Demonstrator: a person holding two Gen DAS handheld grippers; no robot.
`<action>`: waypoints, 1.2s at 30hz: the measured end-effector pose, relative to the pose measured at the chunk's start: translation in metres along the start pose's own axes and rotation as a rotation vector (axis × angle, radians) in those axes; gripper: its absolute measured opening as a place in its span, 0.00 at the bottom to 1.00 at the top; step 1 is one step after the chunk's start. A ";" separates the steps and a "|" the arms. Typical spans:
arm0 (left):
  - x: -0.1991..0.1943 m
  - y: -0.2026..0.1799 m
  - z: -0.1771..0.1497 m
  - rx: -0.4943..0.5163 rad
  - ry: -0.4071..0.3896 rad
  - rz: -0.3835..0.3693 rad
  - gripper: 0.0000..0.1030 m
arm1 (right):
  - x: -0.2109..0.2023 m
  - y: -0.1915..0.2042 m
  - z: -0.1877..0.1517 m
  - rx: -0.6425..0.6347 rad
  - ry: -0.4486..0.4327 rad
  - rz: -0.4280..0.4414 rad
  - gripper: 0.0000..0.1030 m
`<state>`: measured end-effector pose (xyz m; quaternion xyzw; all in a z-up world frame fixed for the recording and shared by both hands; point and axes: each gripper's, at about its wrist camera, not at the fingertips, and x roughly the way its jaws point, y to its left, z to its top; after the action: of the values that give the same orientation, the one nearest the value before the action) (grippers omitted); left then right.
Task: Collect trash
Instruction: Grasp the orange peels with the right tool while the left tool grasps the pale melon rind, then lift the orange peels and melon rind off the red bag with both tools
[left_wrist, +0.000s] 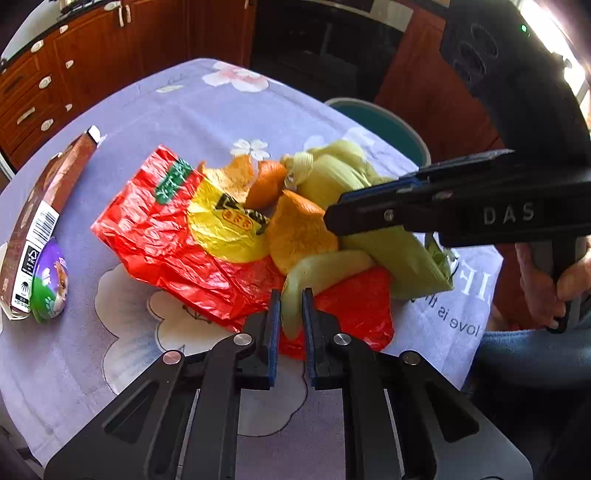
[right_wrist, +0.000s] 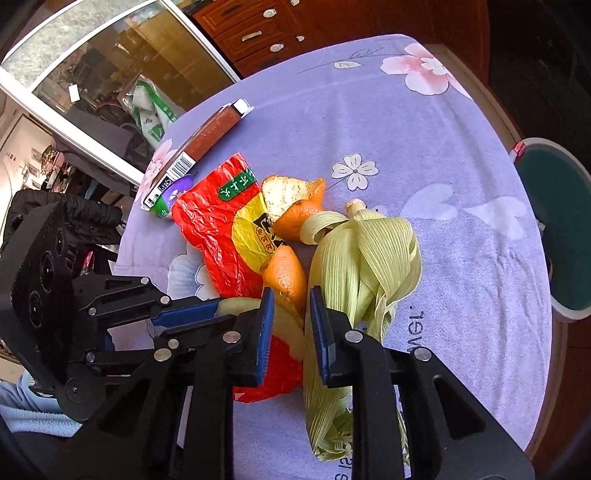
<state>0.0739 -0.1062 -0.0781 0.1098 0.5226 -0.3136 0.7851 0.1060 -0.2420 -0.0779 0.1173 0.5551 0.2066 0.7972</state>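
Pinching the pale green peel strip (left_wrist: 295, 291) with my left tool (left_wrist: 289, 295), I should lift slowly; right tool (right_wrist: 291, 295) hovers parted above orange peel (right_wrist: 286, 277), lower centre.

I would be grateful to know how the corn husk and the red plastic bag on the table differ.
The corn husk is pale green and ribbed; the red plastic bag is glossy red with a yellow patch. The husk is bulky, its leaves curling upward, while the bag lies flat and crinkled. The husk sits nearer the teal bin, the bag nearer the brown carton. Both rest on the lavender tablecloth.
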 end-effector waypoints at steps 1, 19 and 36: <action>0.004 -0.002 -0.001 0.002 0.015 0.001 0.15 | 0.000 -0.002 -0.001 0.006 0.000 0.005 0.19; -0.014 0.047 -0.011 -0.165 -0.009 0.124 0.09 | -0.014 0.022 0.005 -0.071 -0.023 -0.004 0.22; -0.020 0.079 -0.020 -0.247 -0.064 0.095 0.09 | 0.044 0.049 0.024 -0.208 0.109 -0.198 0.23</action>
<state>0.1014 -0.0272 -0.0813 0.0268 0.5260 -0.2129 0.8230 0.1313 -0.1771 -0.0854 -0.0326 0.5819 0.1892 0.7903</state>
